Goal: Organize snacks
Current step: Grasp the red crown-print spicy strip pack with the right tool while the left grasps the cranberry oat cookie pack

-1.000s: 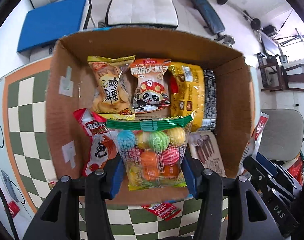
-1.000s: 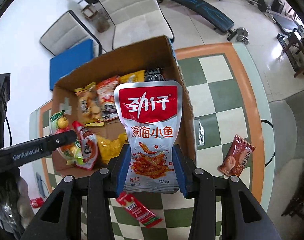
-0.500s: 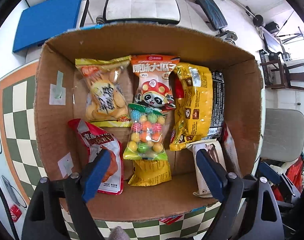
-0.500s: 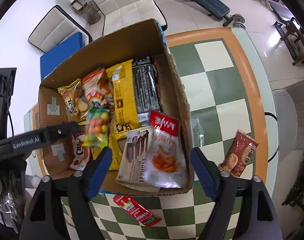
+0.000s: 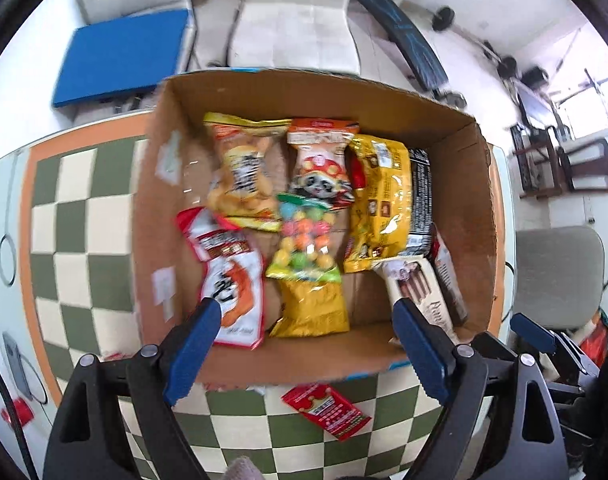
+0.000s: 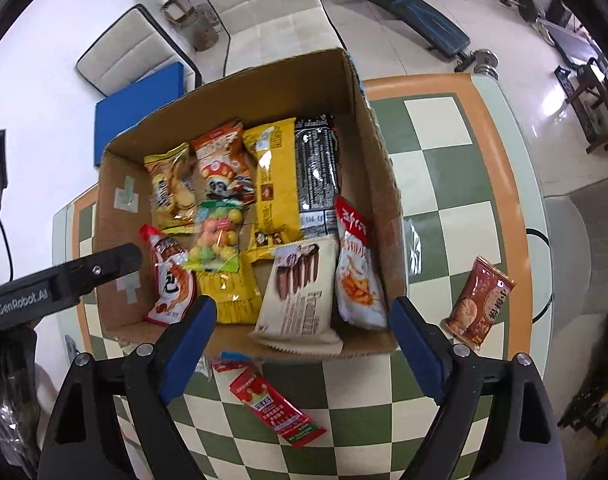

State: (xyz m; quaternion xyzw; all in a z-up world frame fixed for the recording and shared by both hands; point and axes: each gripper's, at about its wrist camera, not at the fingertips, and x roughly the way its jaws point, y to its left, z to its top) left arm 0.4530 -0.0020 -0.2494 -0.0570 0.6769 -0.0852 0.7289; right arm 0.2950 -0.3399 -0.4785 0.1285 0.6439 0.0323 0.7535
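Both tongs, left (image 5: 304, 344) and right (image 6: 300, 340), gape wide (empty) above the snack-filled box (image 6: 383, 184).

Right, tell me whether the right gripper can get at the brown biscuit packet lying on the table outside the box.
Probably yes. The right gripper is open and holds nothing, and the brown biscuit packet lies flat on the checked table, apart from the box, with nothing on top of it.

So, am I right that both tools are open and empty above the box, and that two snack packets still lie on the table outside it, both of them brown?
Not quite: only one is brown. The right wrist view shows the brown packet right of the box and a red packet in front of it. Both the left tool and the right tool are indeed open and empty.
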